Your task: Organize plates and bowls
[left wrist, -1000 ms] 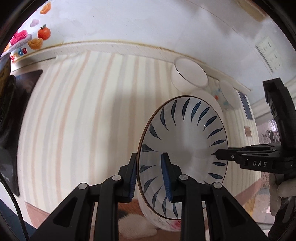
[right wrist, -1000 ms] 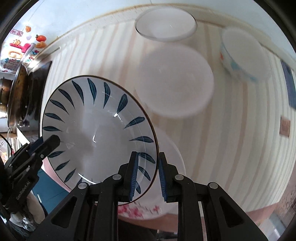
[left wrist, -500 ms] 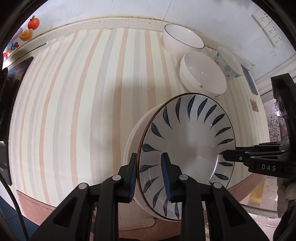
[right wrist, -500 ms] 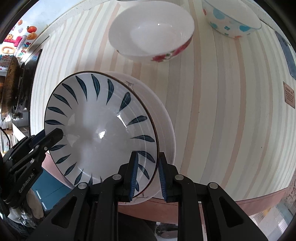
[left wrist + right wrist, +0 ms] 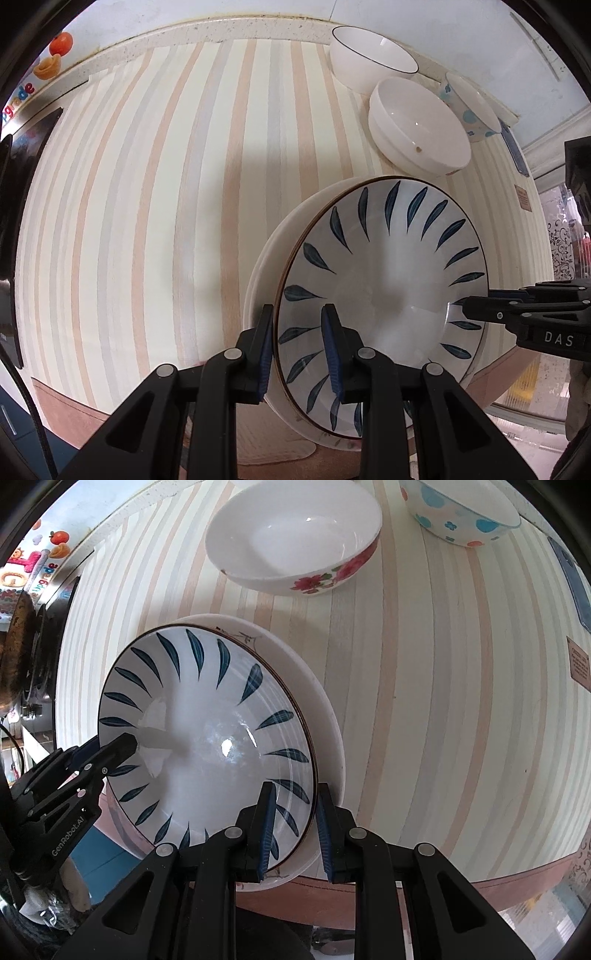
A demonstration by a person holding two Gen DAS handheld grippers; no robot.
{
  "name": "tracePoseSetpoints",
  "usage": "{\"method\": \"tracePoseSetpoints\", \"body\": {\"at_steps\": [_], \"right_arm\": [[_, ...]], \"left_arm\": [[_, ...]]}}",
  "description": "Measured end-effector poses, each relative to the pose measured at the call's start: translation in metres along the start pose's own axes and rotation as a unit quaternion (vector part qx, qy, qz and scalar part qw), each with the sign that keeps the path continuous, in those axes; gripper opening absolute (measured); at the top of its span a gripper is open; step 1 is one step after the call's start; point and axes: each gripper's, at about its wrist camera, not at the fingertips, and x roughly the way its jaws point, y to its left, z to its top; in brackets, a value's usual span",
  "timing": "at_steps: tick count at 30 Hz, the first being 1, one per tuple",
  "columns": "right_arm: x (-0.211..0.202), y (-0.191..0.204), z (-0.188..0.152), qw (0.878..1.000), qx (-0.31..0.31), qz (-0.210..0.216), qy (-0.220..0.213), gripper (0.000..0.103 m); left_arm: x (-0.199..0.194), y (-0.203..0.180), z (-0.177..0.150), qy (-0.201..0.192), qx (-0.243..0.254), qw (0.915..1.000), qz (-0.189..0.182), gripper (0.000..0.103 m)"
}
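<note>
The leaf-pattern plate (image 5: 384,291) is the landmark: it sits over a larger white plate (image 5: 266,258) near the front edge of the striped tabletop (image 5: 166,184). On its left rim, the left gripper (image 5: 297,347) has its fingers clamped across the edge; on its right rim, the right gripper (image 5: 293,823) pinches likewise. Beyond the plate stand a flowered bowl (image 5: 295,539), a black-rimmed bowl (image 5: 369,66) and a spotted bowl (image 5: 461,513). The step appears to be nesting the plate. To do it well, keep both sides level, centre it, let it seat fully, then part both pairs of fingers together.
</note>
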Motion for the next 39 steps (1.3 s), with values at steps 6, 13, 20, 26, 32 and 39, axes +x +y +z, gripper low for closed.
{"method": "tracePoseSetpoints", "body": {"at_steps": [6, 13, 20, 26, 32, 39], "right_arm": [[-0.007, -0.010, 0.002, 1.000, 0.000, 0.010, 0.000, 0.025], [-0.019, -0.021, -0.001, 0.999, 0.007, 0.027, -0.023, 0.026], [-0.016, -0.040, -0.016, 0.995, 0.030, 0.076, -0.053, 0.026], [-0.030, -0.042, -0.031, 0.993, 0.029, 0.067, -0.090, 0.027], [-0.063, -0.023, -0.057, 0.991, 0.003, 0.015, -0.135, 0.031], [-0.111, 0.010, -0.110, 0.984, -0.006, -0.001, -0.177, 0.042]], "left_arm": [[0.002, -0.002, -0.001, -0.001, -0.013, 0.9999, 0.003, 0.022], [0.004, 0.005, -0.002, 0.008, -0.036, 0.9993, -0.001, 0.023], [0.005, 0.009, -0.002, 0.006, -0.063, 0.9980, 0.004, 0.023], [-0.004, 0.009, -0.003, -0.007, -0.070, 0.9973, 0.022, 0.023], [-0.039, -0.008, -0.012, -0.043, -0.042, 0.9975, 0.038, 0.023], [-0.099, -0.022, -0.040, -0.086, -0.002, 0.9955, 0.040, 0.023]]}}
